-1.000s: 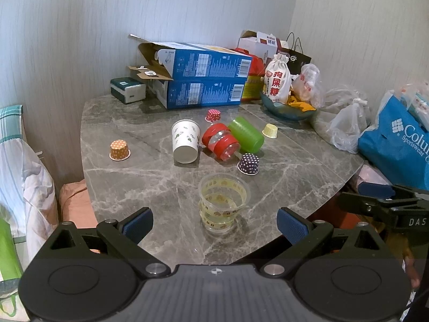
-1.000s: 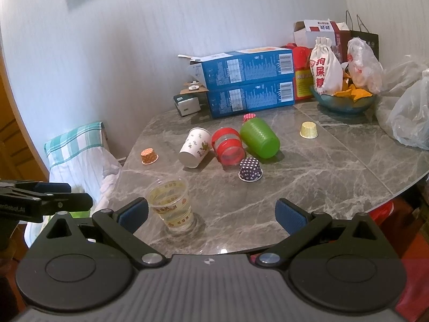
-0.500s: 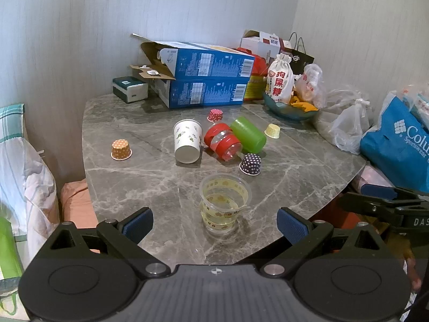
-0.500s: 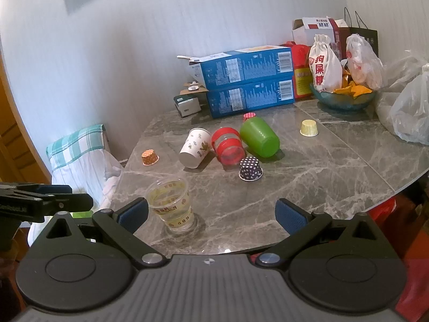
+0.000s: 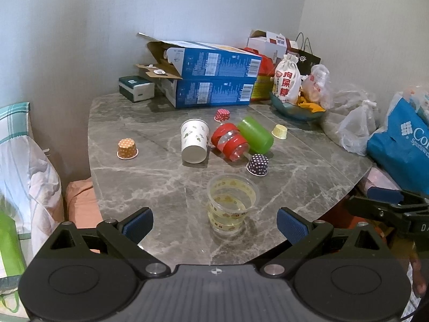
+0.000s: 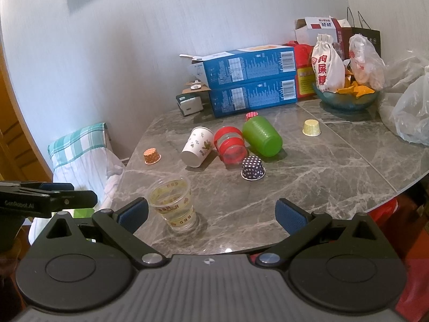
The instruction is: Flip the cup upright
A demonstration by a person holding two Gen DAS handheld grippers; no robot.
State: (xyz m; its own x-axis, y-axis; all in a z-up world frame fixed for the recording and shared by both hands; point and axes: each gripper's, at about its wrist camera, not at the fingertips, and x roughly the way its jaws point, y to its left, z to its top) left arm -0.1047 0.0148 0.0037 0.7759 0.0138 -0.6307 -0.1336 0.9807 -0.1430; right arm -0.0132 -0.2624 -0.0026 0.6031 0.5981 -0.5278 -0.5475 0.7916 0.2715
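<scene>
Marble table [image 5: 150, 123] | clear cup [image 5: 232, 204] upright, yellowish liquid inside | paper cup [image 5: 194, 141] on side | both grippers spread

White paper cup [image 5: 195, 141] on its side

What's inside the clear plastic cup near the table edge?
The clear plastic cup stands upright with what looks like a shallow yellowish liquid layer at the bottom. Printed bands on its wall partly obscure the level.

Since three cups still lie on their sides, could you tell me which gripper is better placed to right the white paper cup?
Probably left. The left gripper faces the white paper cup almost head-on; from the right gripper it lies off to the left. Both are open.
</scene>
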